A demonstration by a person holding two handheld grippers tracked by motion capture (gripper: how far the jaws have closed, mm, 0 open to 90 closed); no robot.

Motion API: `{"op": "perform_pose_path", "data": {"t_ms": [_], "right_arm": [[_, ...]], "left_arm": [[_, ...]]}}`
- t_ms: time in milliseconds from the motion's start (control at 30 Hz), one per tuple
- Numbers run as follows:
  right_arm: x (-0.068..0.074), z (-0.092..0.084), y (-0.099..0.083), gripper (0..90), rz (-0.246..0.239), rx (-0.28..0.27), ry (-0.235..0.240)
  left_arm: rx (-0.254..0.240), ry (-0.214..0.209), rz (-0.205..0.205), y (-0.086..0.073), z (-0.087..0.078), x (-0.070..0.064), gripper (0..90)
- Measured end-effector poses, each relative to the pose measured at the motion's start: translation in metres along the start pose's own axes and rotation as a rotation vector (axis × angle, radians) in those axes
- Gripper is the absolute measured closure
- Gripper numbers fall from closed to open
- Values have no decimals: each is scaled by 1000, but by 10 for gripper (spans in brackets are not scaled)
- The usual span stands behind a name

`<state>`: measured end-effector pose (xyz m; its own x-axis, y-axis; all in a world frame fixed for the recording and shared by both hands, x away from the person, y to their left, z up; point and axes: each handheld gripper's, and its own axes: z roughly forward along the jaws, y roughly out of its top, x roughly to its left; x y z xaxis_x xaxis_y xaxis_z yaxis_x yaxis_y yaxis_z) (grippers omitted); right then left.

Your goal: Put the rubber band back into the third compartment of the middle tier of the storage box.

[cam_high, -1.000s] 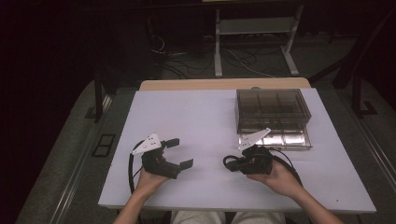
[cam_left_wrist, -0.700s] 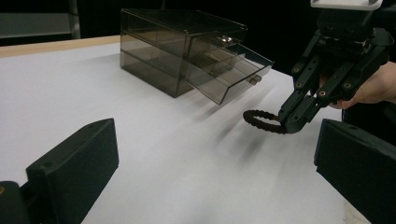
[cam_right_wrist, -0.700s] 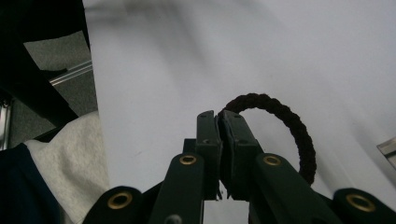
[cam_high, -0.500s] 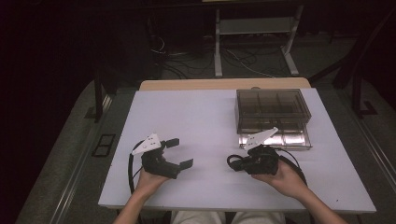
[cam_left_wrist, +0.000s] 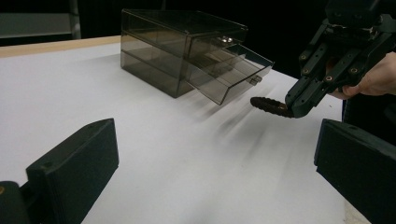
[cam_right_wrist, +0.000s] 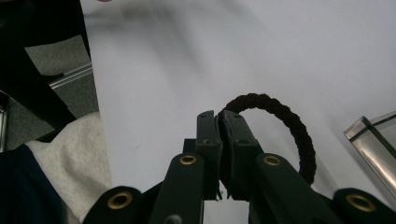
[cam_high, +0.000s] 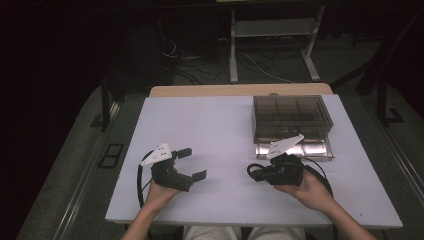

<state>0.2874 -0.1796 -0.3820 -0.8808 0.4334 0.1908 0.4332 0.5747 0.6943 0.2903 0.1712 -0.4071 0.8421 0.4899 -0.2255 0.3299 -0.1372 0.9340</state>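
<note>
I kept the right gripper [cam_right_wrist: 218,122] clamped on the hair tie [cam_right_wrist: 285,122], the open drawer [cam_high: 295,149] just beyond it, while the left gripper [cam_high: 192,163] waited wide open.

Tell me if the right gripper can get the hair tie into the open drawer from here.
Probably yes: the right gripper holds the hair tie just in front of the open drawer, with only bare table between them.
</note>
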Motion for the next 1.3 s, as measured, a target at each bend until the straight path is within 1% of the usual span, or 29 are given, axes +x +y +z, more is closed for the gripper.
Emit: {"op": "perform_pose_path", "data": {"t_ms": [533,1000,1100,1167,1300], "right_arm": [[-7,-20,-3,846,17,-32,-38],[-14,-32,-4,846,26,-54,-63],[-15,-35,-4,846,35,-58,-68],[-16,-36,-5,846,29,-63,-73],[-19,-40,-6,846,40,-69,-79]], "left_arm": [[-3,2,-3,0,0,0,0],[-4,2,-3,0,0,-1,0],[-4,2,-3,0,0,0,0],[-6,3,-5,0,0,-1,0],[-7,2,-6,0,-1,-1,0]]}}
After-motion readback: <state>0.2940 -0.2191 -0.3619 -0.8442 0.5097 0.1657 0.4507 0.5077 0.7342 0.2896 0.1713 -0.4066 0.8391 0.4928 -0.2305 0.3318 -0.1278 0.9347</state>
